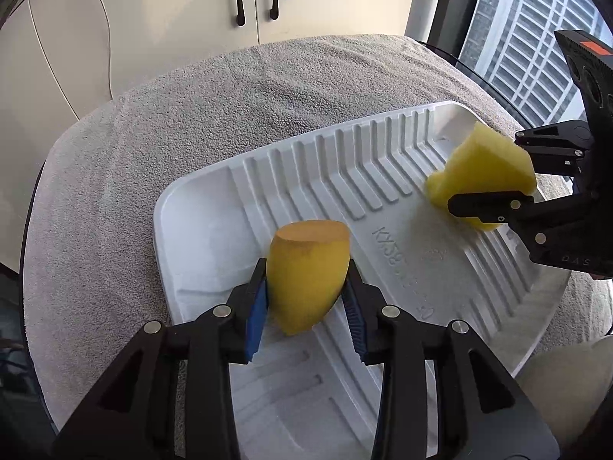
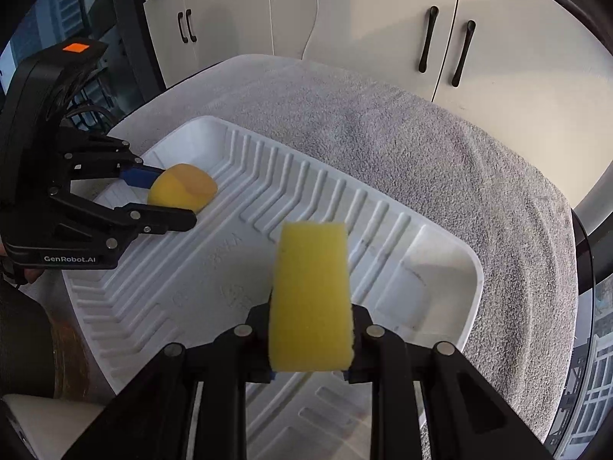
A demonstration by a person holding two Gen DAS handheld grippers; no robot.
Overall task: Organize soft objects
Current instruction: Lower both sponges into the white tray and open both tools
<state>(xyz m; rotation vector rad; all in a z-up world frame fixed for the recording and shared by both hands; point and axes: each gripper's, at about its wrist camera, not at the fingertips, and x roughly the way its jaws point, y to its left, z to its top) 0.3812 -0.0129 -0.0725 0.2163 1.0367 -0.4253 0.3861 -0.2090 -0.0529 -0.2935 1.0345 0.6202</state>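
We hold a soft thing in each gripper above the white tray (image 1: 199, 237), which lies on a grey towel (image 1: 153, 122). The left gripper (image 1: 306, 299) has its jaws narrow around the egg sponge (image 1: 306, 276), blue pads at its flanks; whether they press or only touch we cannot quite tell, though its tip seems to rest at the tray floor. The right gripper (image 2: 312, 341) pinches the block sponge (image 2: 310, 299) across its narrow sides, low over the tray's other end. We judge both pieces very light and springy, with grippy foam skins, so they will squash rather than slip or break. The egg is best taken across its widest belly, since its taper could squirt it forward; the block suits its flat faces.
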